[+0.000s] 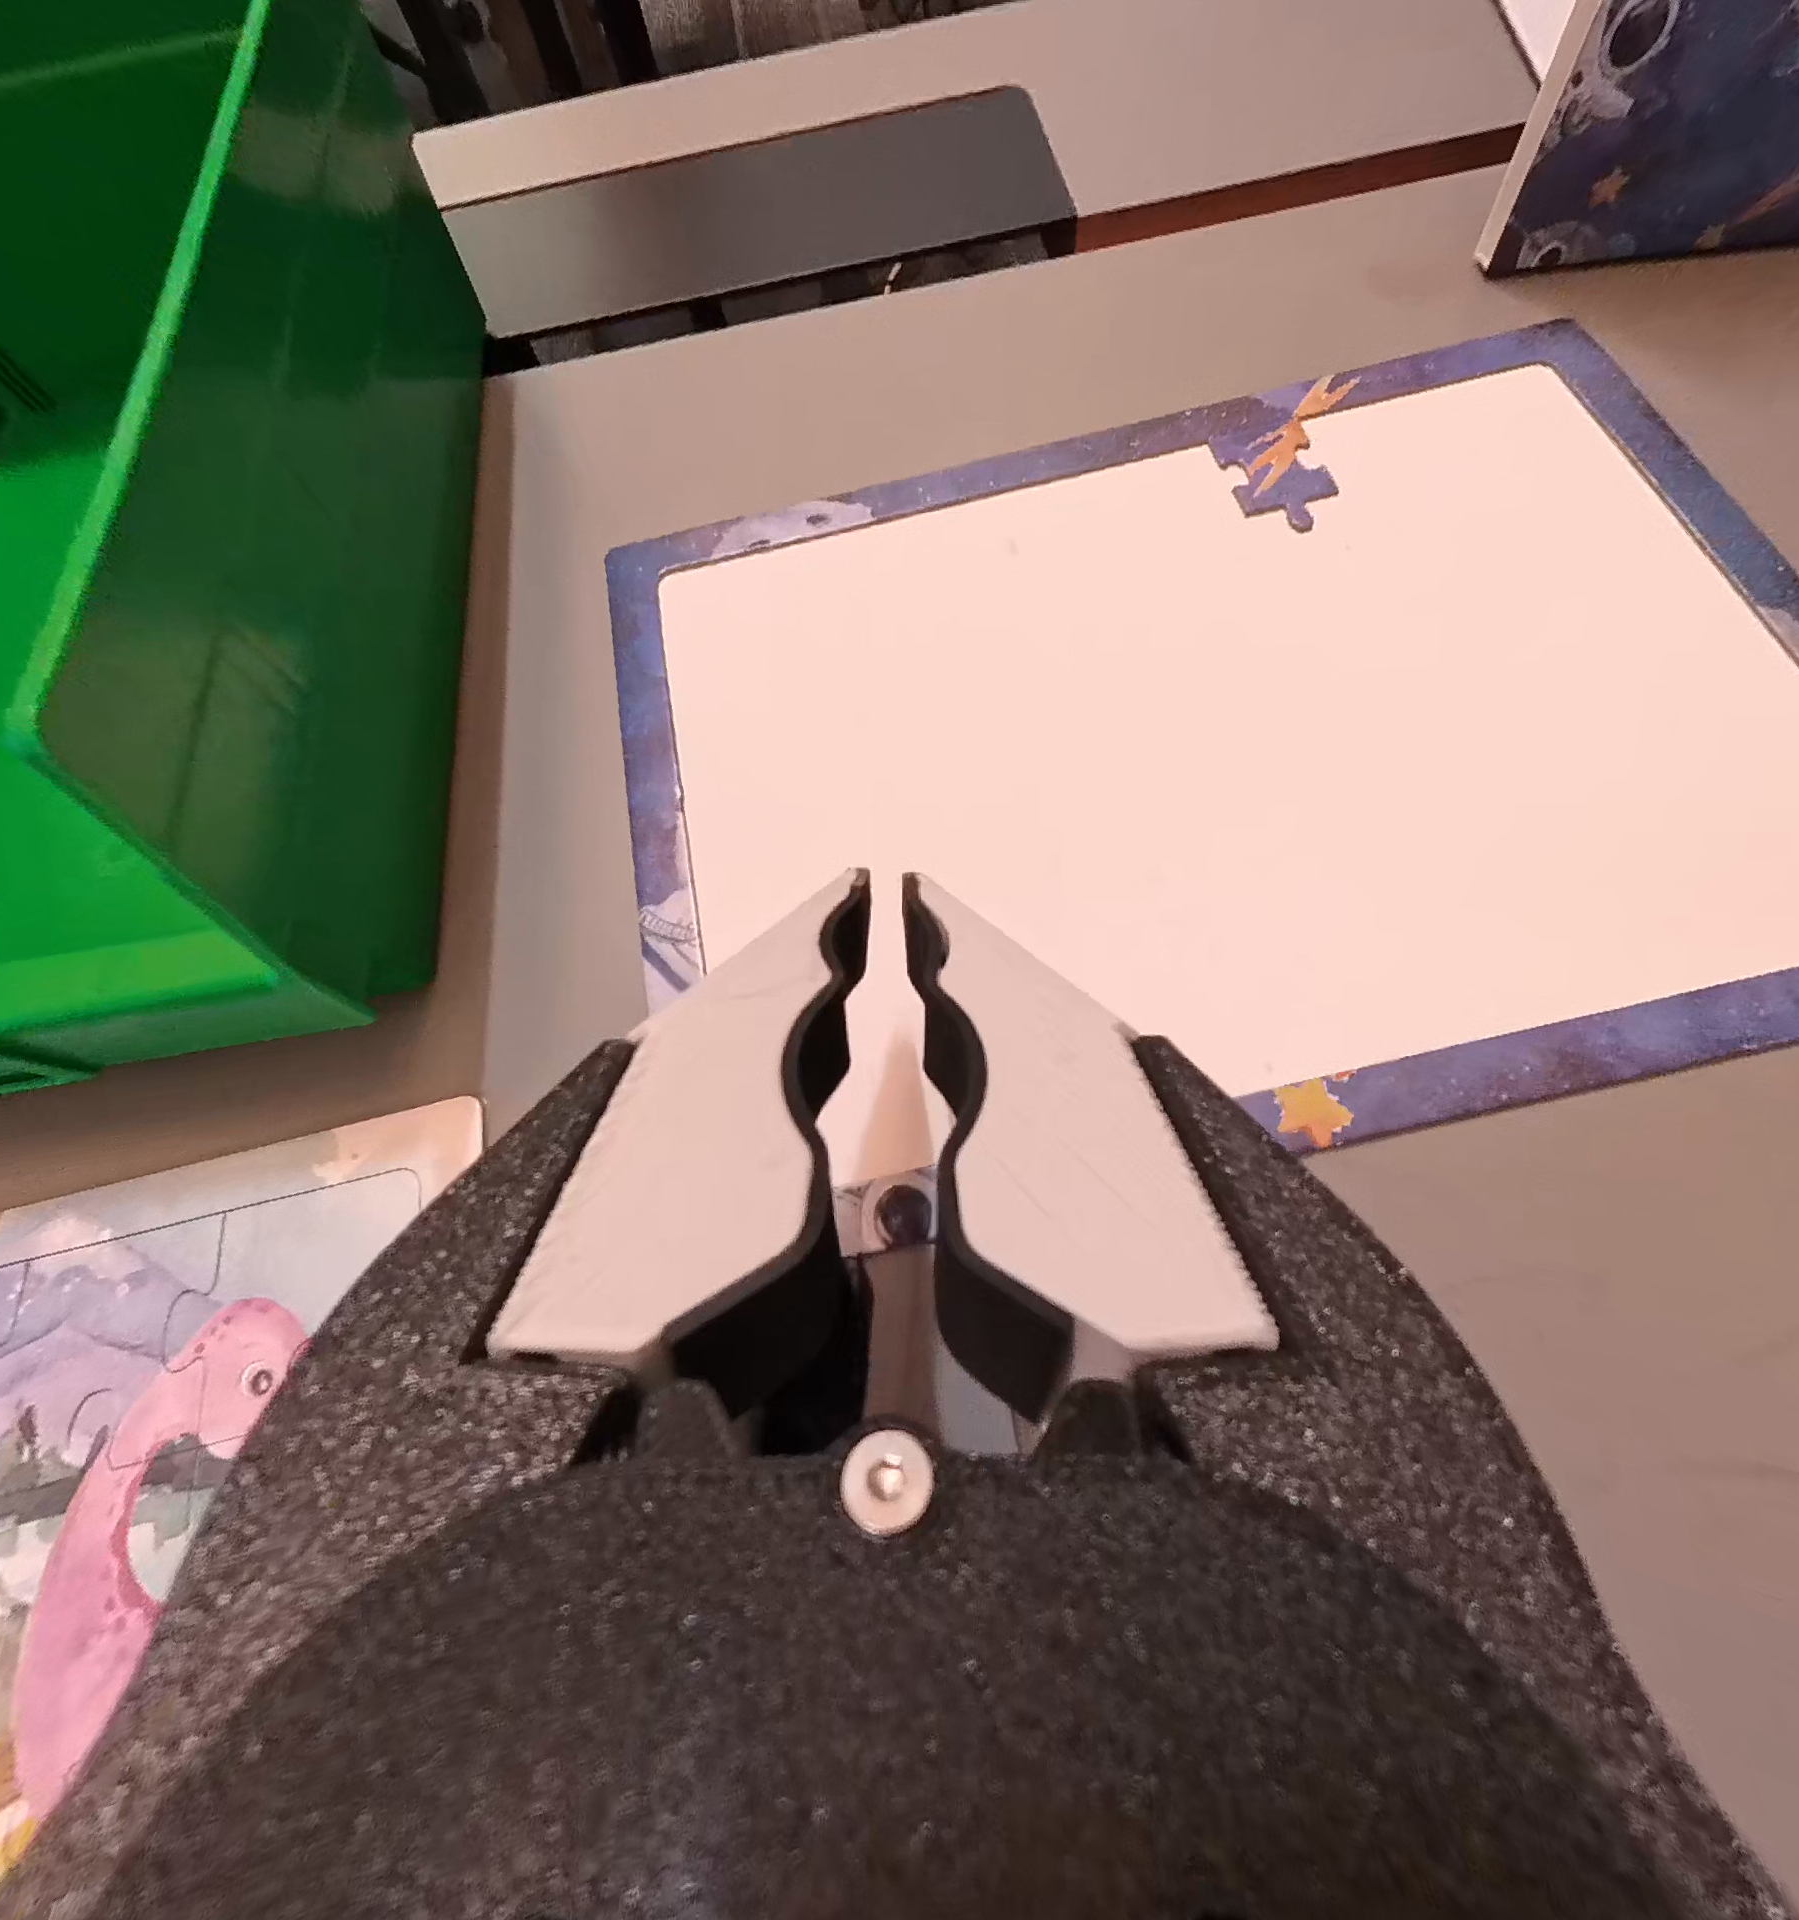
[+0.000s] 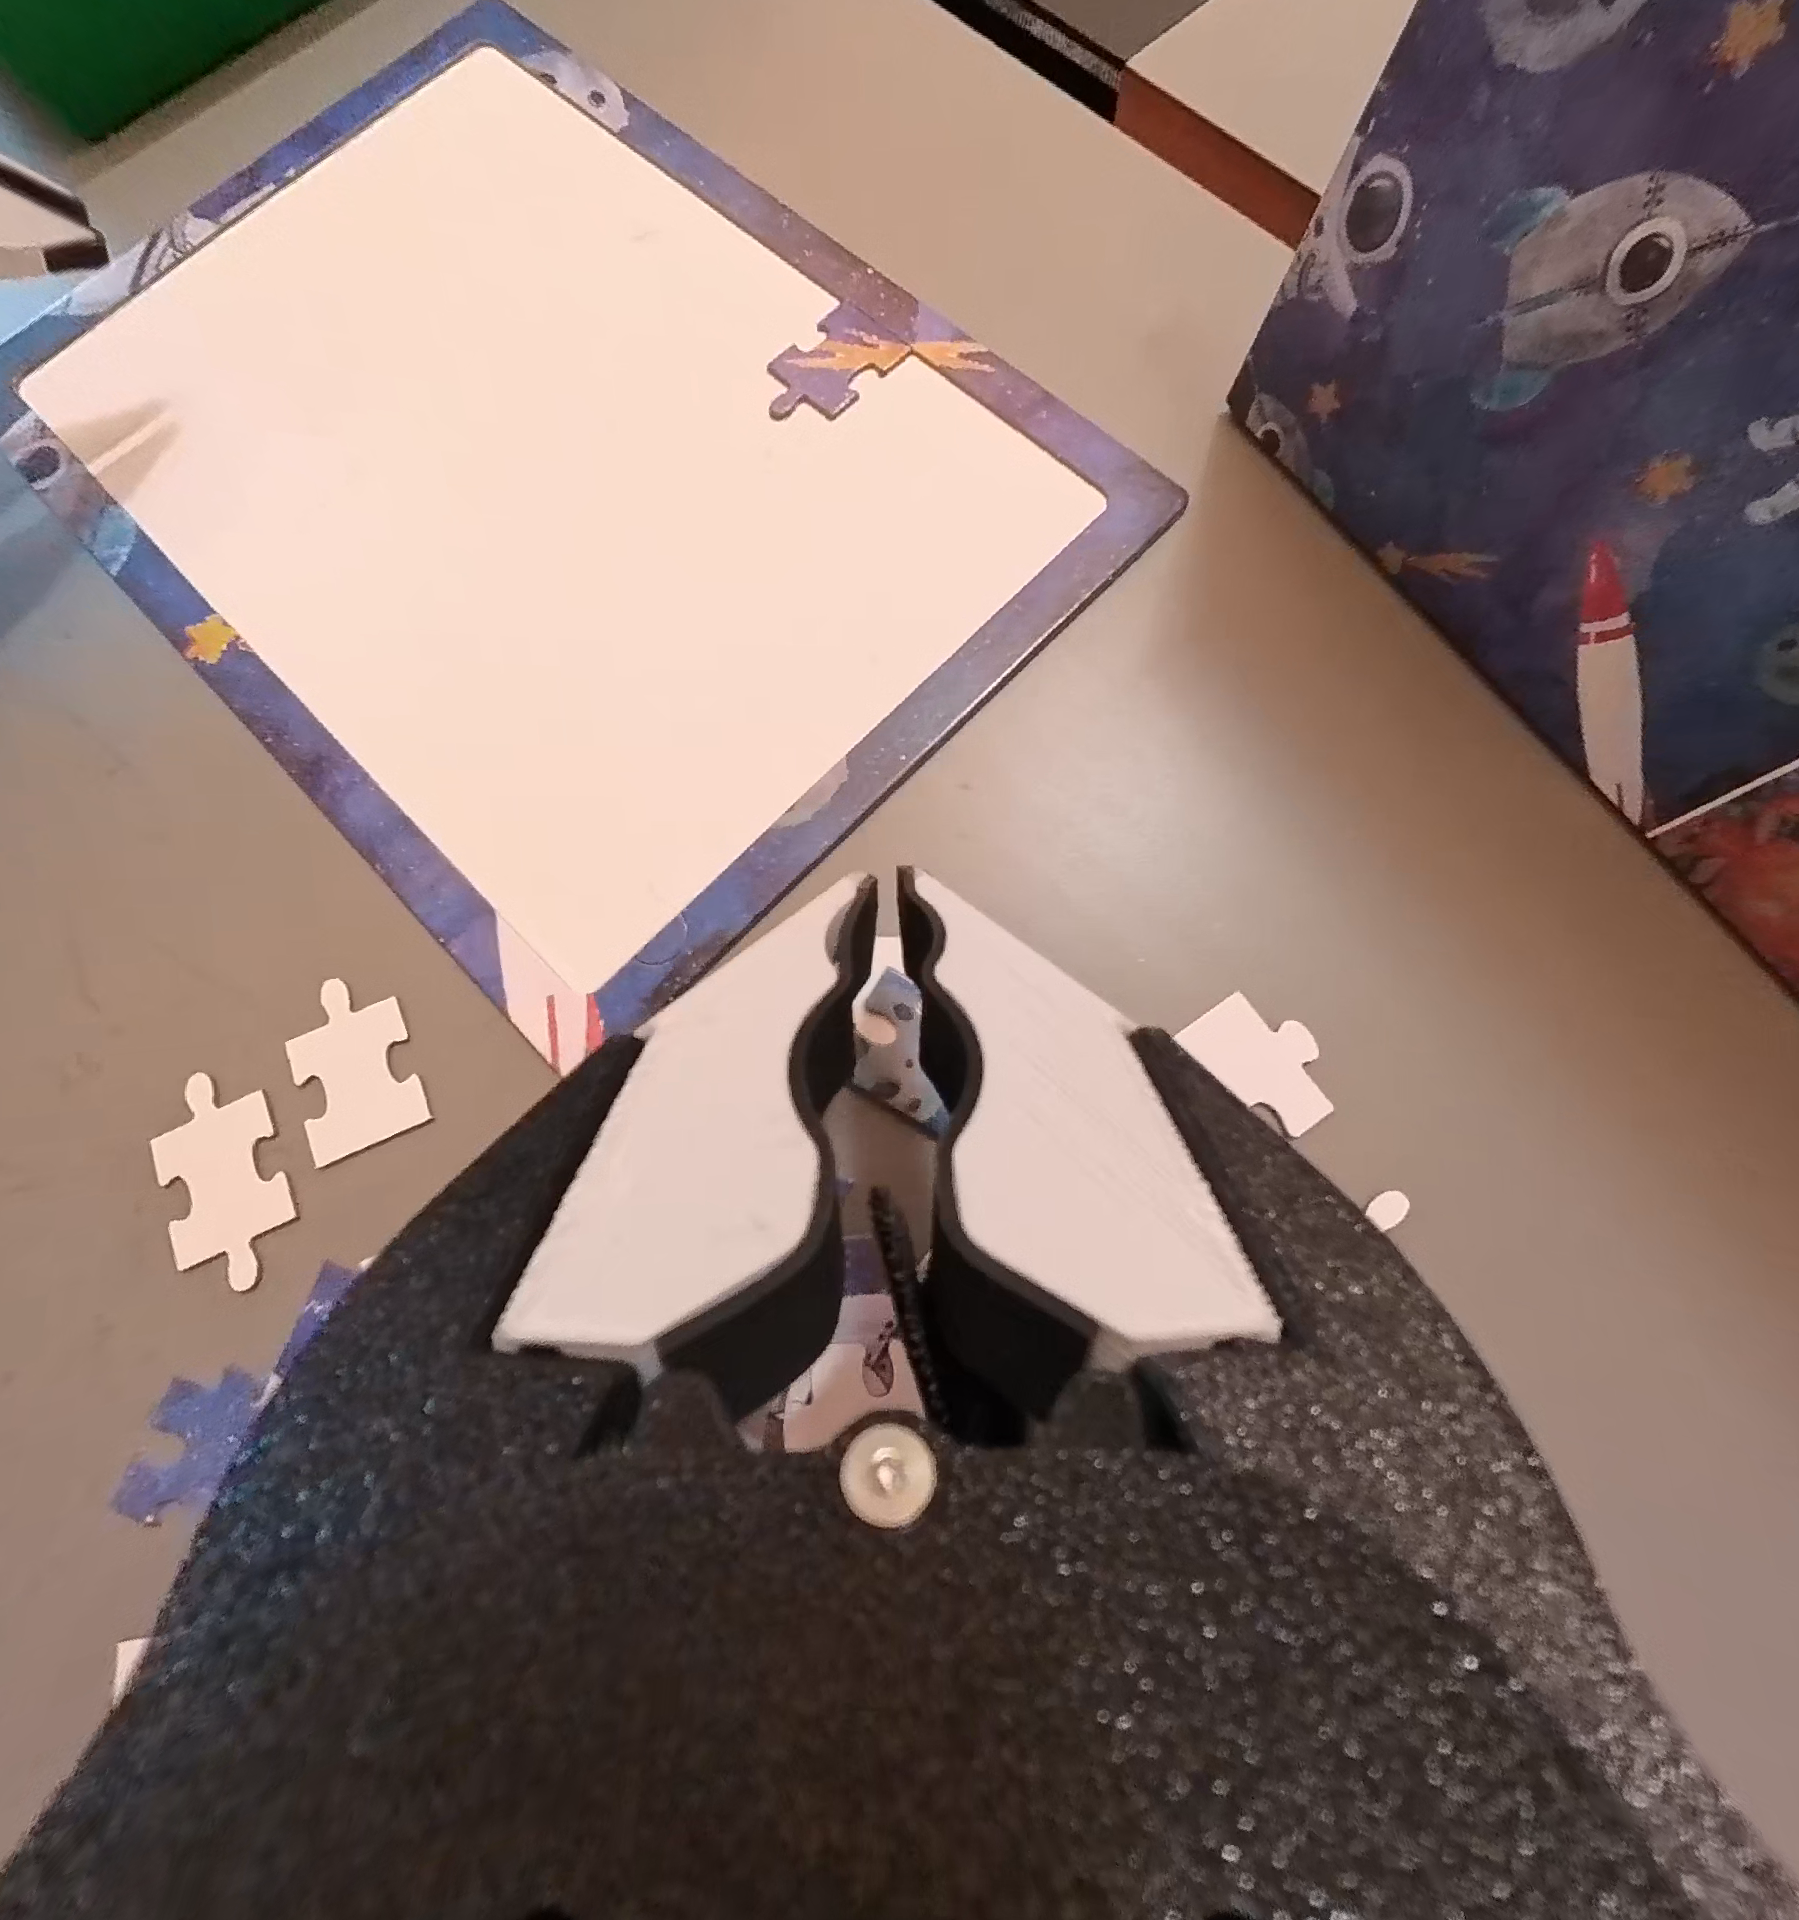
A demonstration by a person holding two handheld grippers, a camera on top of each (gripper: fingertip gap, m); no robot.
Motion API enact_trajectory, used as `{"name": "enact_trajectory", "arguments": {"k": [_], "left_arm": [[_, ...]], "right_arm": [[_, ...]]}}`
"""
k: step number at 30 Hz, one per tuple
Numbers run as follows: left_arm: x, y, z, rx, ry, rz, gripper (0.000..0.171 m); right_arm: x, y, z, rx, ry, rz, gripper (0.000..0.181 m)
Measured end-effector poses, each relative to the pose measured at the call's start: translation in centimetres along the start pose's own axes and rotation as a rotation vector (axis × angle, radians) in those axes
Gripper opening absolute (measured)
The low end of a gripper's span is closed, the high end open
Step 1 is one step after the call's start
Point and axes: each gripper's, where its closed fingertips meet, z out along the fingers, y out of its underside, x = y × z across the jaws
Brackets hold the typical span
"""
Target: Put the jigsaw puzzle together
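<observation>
The puzzle frame (image 1: 646,727) has a blue starry border around a bare white tray, and it also shows in the right wrist view (image 2: 1134,499). One blue piece with an orange streak (image 1: 1279,468) sits fitted against the frame's border (image 2: 833,374). My left gripper (image 1: 884,878) is shut and empty, hovering over the tray's near-left part. My right gripper (image 2: 887,883) is shut, just off a corner of the frame. Below its fingers, a light blue piece (image 2: 890,1049) shows through the gap. Two white face-down pieces (image 2: 214,1184) (image 2: 360,1075) lie to its left.
A green bin (image 1: 199,571) stands left of the frame. A finished dinosaur puzzle (image 1: 126,1455) lies at lower left. The space-themed puzzle box (image 2: 1601,416) stands right of the frame. More loose pieces lie by the right gripper: a white one (image 2: 1253,1060) and a blue one (image 2: 204,1434). There is about 25 cm between the tips of the two grippers. From my right tips it is roughly 4 cm to the light blue piece (image 2: 890,1049); from my left, 30 cm.
</observation>
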Motion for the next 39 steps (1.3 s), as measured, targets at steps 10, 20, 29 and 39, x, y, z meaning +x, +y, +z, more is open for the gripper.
{"name": "enact_trajectory", "arguments": {"k": [10, 20, 29, 39], "left_arm": [[3.5, -2.2, -0.5, 0.091, 0.144, 0.012, 0.007], [3.8, -2.6, -1.3, 0.096, 0.174, -0.013, 0.007], [4.3, -3.5, -2.1, 0.128, 0.228, -0.067, 0.007], [2.4, -2.8, -1.6, 0.108, 0.131, -0.051, 0.007]], "right_arm": [[4.5, 0.0, -3.0, 0.014, 0.12, -0.015, 0.011], [8.8, 8.0, -13.7, -0.075, 0.294, 0.043, 0.019], [1.4, 14.8, -13.6, -0.082, 0.189, 0.115, 0.02], [4.1, 10.4, -12.3, 0.15, 0.441, 0.107, 0.019]]}}
